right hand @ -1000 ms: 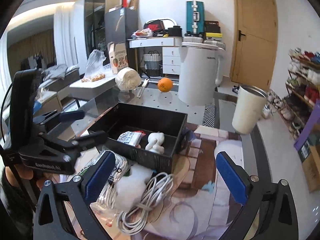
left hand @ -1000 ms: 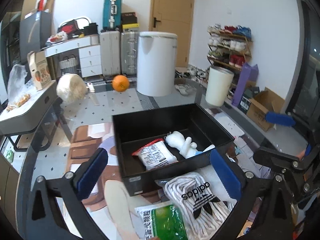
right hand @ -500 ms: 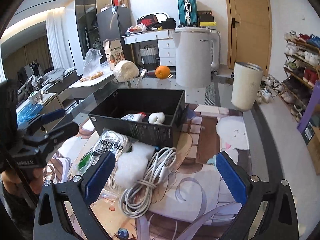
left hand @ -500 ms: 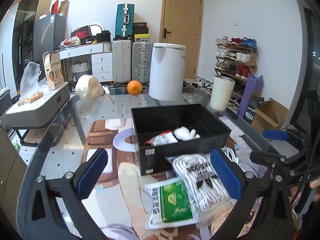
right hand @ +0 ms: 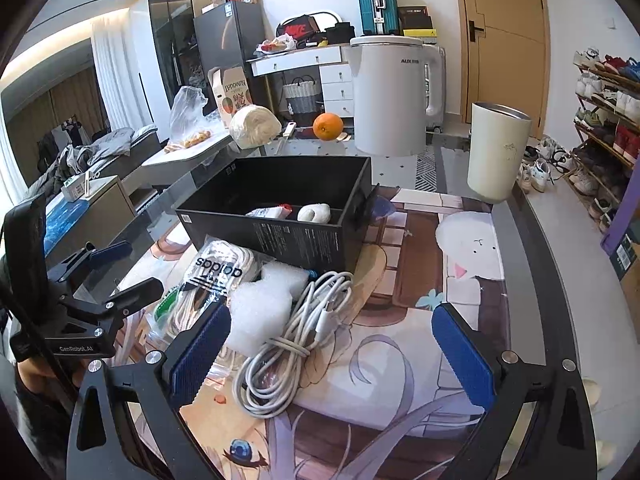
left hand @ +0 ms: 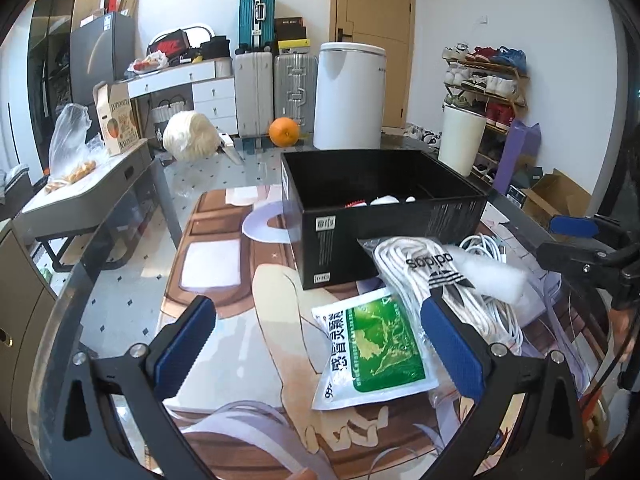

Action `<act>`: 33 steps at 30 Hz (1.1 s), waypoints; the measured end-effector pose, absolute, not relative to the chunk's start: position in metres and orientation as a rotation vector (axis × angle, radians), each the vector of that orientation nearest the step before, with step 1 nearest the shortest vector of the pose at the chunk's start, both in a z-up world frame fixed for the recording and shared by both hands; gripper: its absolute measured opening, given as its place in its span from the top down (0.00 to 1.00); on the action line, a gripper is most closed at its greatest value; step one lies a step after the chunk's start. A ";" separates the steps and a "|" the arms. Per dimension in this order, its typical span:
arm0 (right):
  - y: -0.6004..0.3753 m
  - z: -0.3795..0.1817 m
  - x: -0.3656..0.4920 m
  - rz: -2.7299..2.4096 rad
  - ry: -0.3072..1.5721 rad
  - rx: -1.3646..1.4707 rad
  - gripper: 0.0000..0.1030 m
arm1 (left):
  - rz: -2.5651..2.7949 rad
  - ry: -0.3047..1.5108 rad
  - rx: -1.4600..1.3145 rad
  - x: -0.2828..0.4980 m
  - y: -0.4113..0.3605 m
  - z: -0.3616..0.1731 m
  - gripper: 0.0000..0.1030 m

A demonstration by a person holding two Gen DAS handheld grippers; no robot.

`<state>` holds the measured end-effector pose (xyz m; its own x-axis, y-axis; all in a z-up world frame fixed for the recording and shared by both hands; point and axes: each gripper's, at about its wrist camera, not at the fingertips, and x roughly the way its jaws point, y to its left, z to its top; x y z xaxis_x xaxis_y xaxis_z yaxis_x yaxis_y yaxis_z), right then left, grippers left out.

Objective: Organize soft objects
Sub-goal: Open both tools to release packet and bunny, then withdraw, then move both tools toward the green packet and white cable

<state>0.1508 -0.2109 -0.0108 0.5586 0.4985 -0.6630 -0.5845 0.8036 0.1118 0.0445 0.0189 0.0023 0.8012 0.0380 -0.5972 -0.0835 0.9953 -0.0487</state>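
A black box [left hand: 384,216] sits mid-table, the soft goods heaped against its near wall. Both claws, left [left hand: 320,344] and right [right hand: 332,352], gape wide and empty above a green pouch [left hand: 372,348] and laces bag [left hand: 432,276]. Only the right view shows the cable [right hand: 288,344] and foam [right hand: 264,304] fully.

Both tongs, left [left hand: 316,344] and right [right hand: 330,350], hover side by side with jaws spread wide, gripping nothing.
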 end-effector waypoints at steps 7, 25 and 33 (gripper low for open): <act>-0.213 -0.014 0.153 0.632 0.754 -0.133 0.01 | 0.040 0.659 -0.087 0.046 0.021 -0.004 0.00; -0.216 -0.033 0.160 0.635 0.854 -0.179 0.01 | 0.010 0.681 -0.093 0.045 0.019 -0.010 0.00; -0.207 -0.047 0.161 0.632 0.894 -0.194 0.01 | 0.007 0.682 -0.093 0.046 0.019 -0.010 0.00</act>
